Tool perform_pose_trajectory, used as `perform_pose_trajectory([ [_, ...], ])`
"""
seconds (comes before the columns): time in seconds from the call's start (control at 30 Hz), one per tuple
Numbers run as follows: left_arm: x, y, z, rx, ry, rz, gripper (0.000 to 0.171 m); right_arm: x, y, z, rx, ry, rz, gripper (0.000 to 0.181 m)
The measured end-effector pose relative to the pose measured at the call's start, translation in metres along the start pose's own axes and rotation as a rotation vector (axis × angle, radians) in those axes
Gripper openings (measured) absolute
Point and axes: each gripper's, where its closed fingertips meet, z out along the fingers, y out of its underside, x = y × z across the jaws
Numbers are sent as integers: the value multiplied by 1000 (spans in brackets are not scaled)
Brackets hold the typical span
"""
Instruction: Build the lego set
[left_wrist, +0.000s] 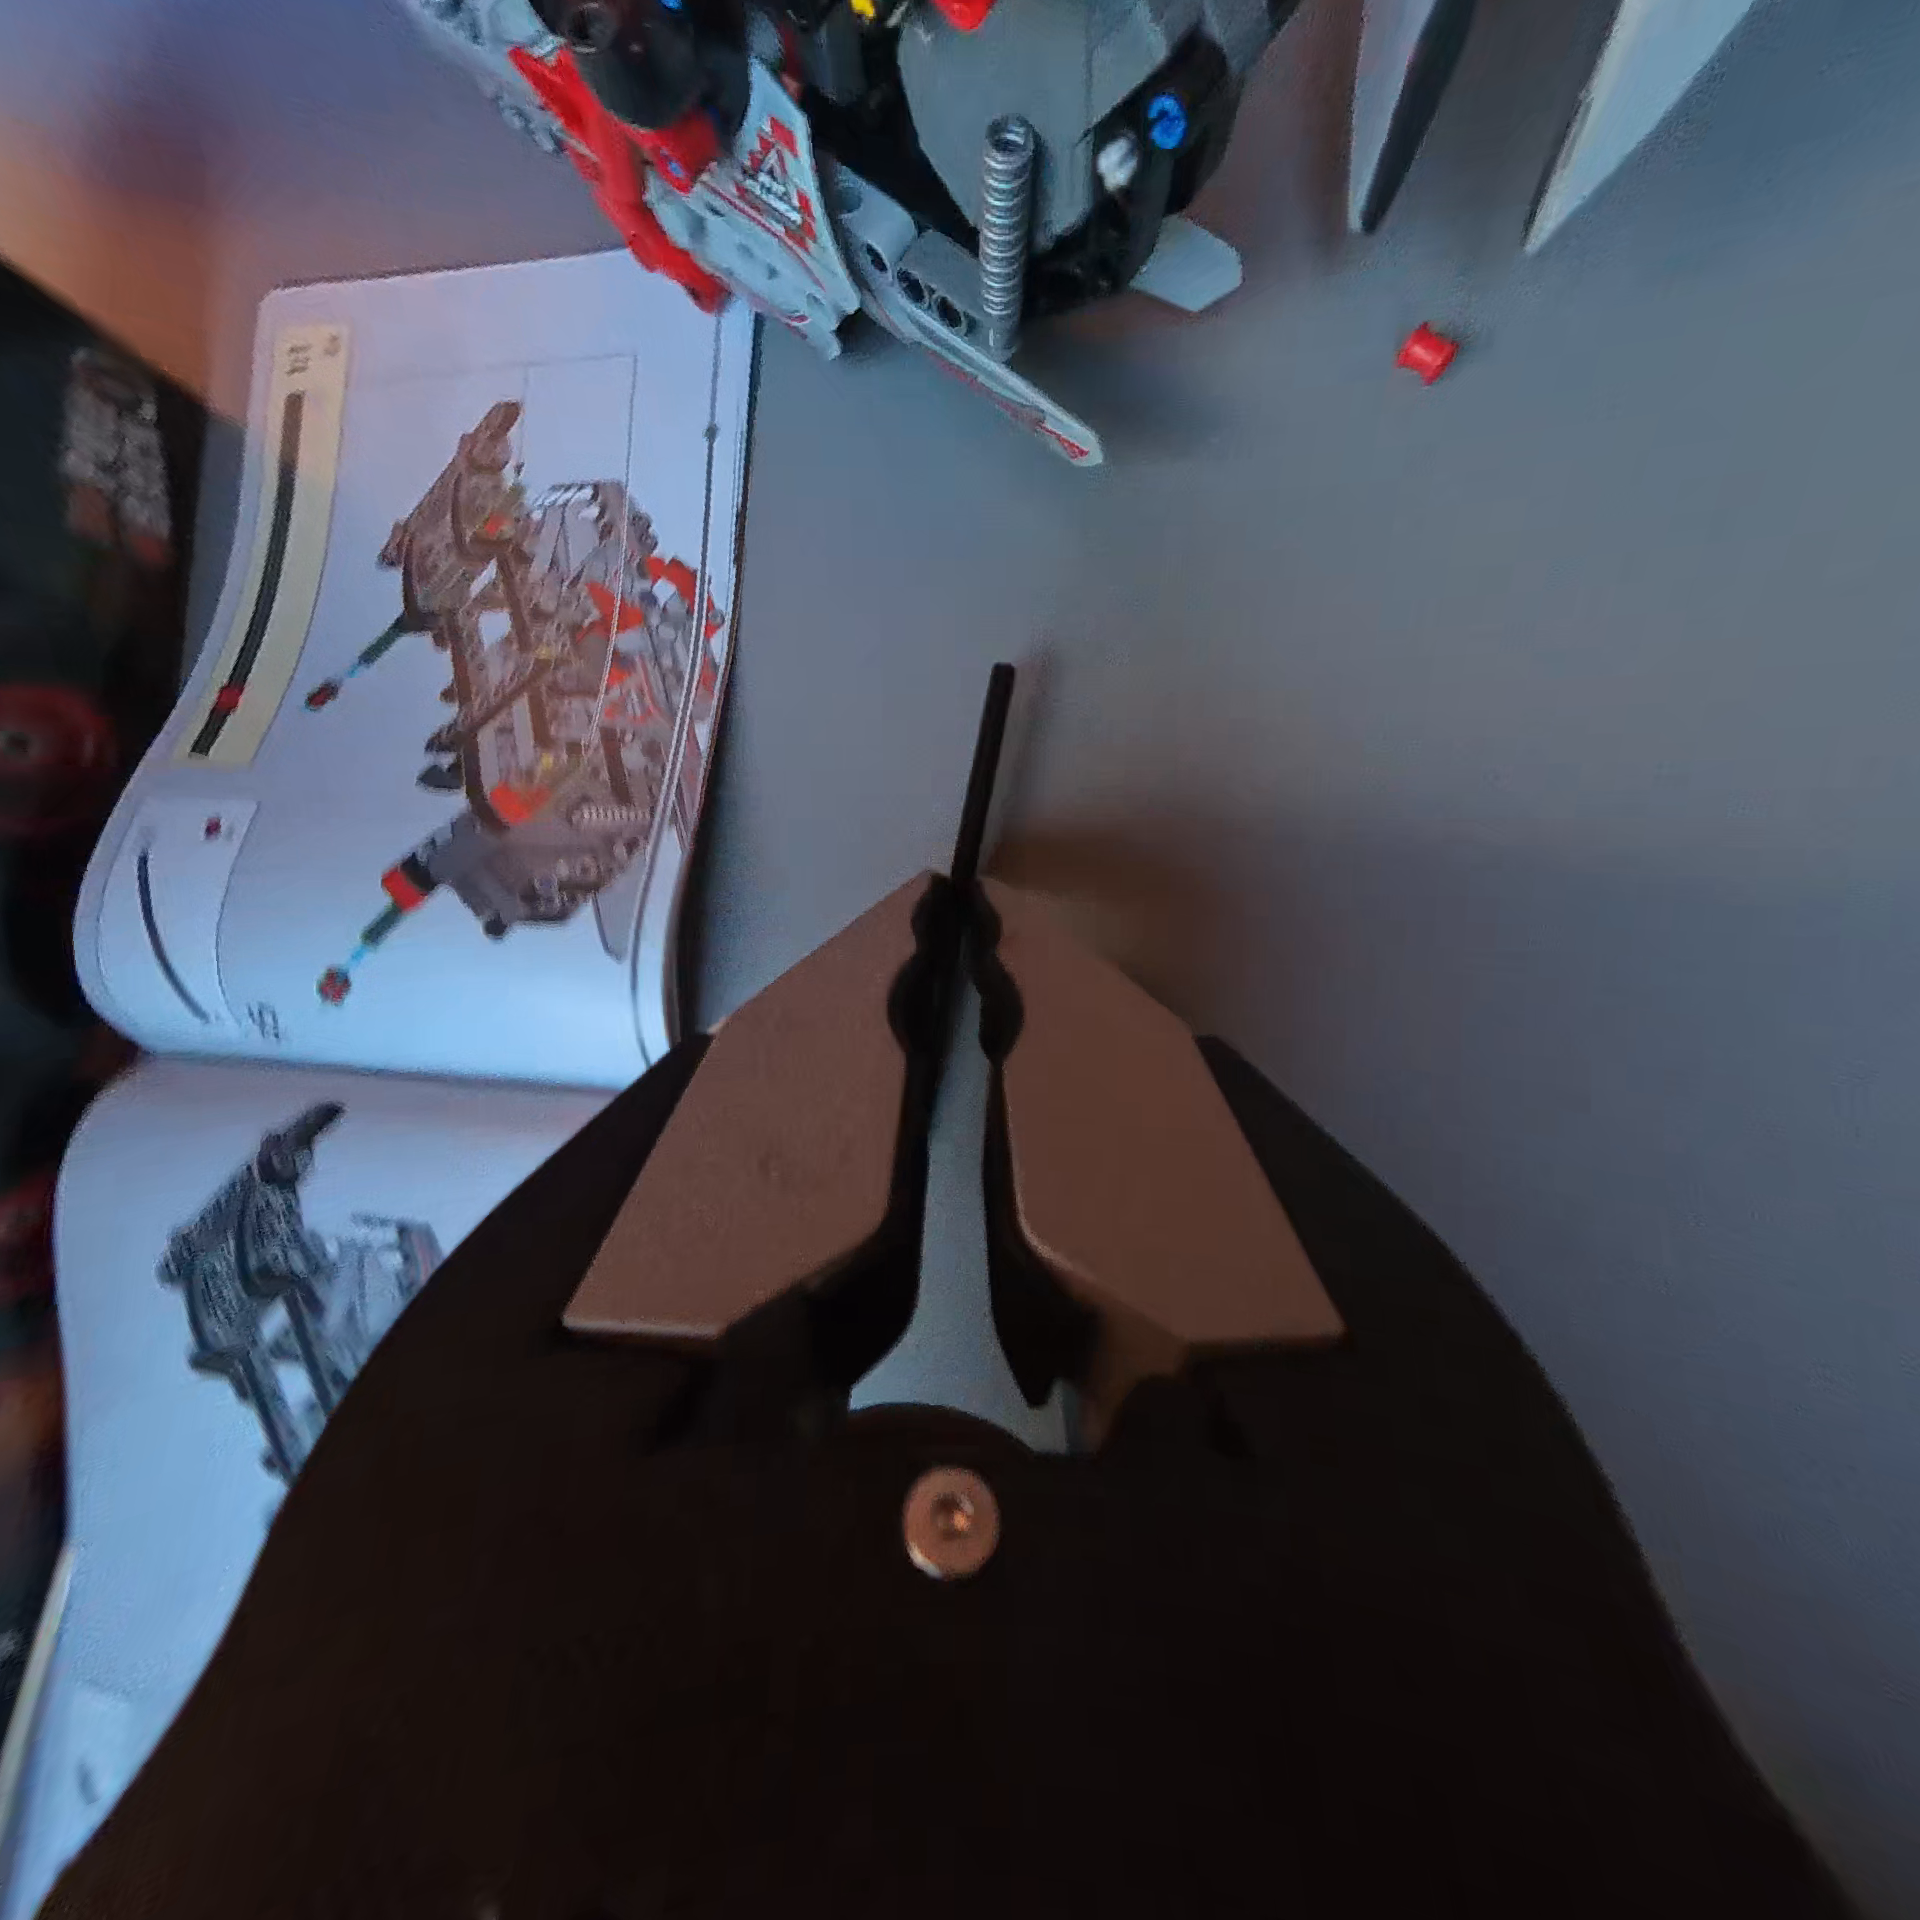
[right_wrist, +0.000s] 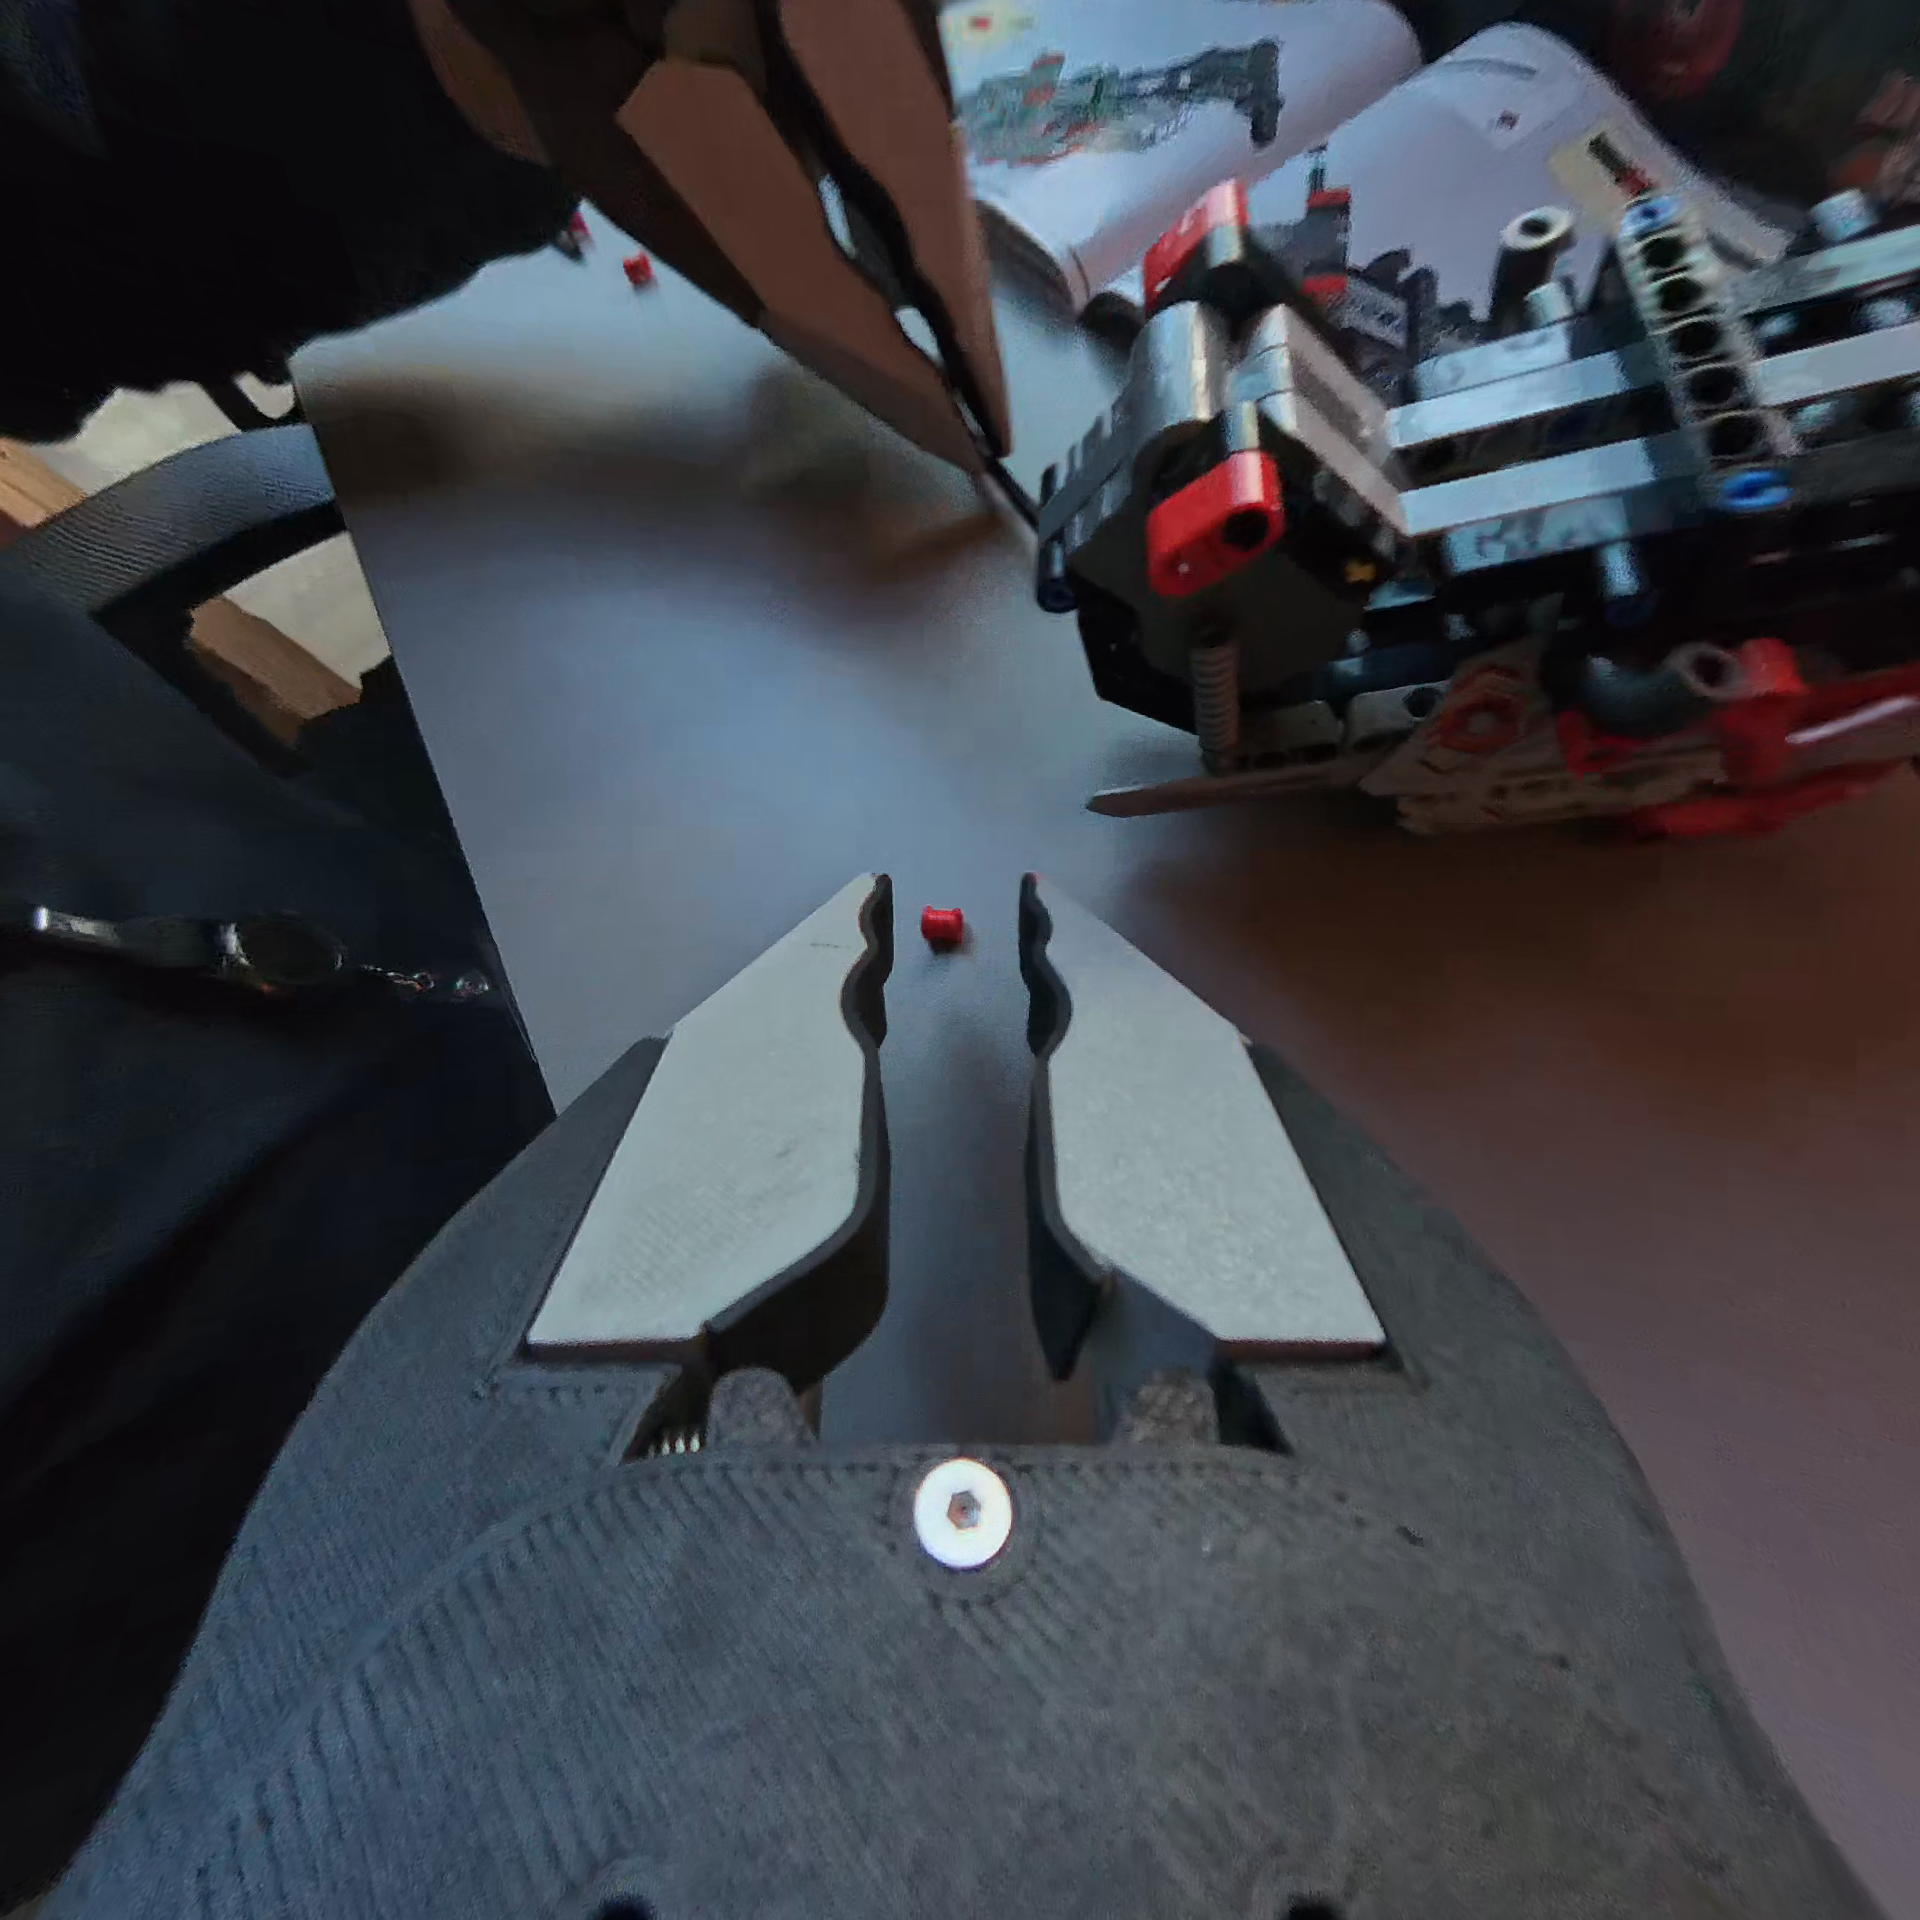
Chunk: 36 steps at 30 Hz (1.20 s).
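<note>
My left gripper (left_wrist: 961, 904) is shut on a thin black axle (left_wrist: 982, 779) that sticks out past its tips, above the grey table. The grey, black and red lego model (left_wrist: 831, 177) stands at the far edge of this view. A small red bush (left_wrist: 1425, 353) lies on the table to the model's right. In the right wrist view my right gripper (right_wrist: 956, 899) is open, and the red bush (right_wrist: 941, 925) lies on the table between its fingertips, not touched. The model (right_wrist: 1455, 499) stands to the right there. The left gripper (right_wrist: 831, 239) with the axle (right_wrist: 1013, 499) shows at top centre.
An open instruction booklet (left_wrist: 436, 675) lies left of the left gripper and shows behind the model (right_wrist: 1143, 104). Two more small red parts (right_wrist: 636, 268) lie on the far table. The table's left edge (right_wrist: 416, 675) borders a dark chair. Two tall grey panels (left_wrist: 1507, 114) stand at top right.
</note>
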Motion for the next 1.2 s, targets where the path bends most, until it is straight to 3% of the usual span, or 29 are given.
perform_pose_trajectory([
  [0.13,2,7,-17,55,-61,-79,0,20,-11,-20,88,68,12,29],
  [0.2,3,8,-20,69,-76,-101,0,25,-25,-30,126,75,35,44],
  [0.3,2,3,-21,100,-103,-100,0,38,-49,-44,142,222,22,63],
  [0.43,8,-6,-9,112,-66,-98,0,20,-80,-31,102,313,-213,53],
  [0.57,13,-7,7,98,-3,-136,0,32,-74,-5,-92,441,-426,43],
  [0.63,13,-8,7,97,18,-158,0,32,-64,1,-164,425,-473,32],
  [0.9,12,5,-6,43,14,-81,17,37,-46,-24,-180,396,-465,32],
  [0.97,13,3,1,65,47,-80,12,38,-45,-26,-156,362,-447,32],
  [1.0,17,0,3,82,97,-86,1,38,-45,-28,-141,348,-439,31],
  [1.2,18,-3,4,114,147,-124,0,34,-51,-39,-14,238,-362,38],
])
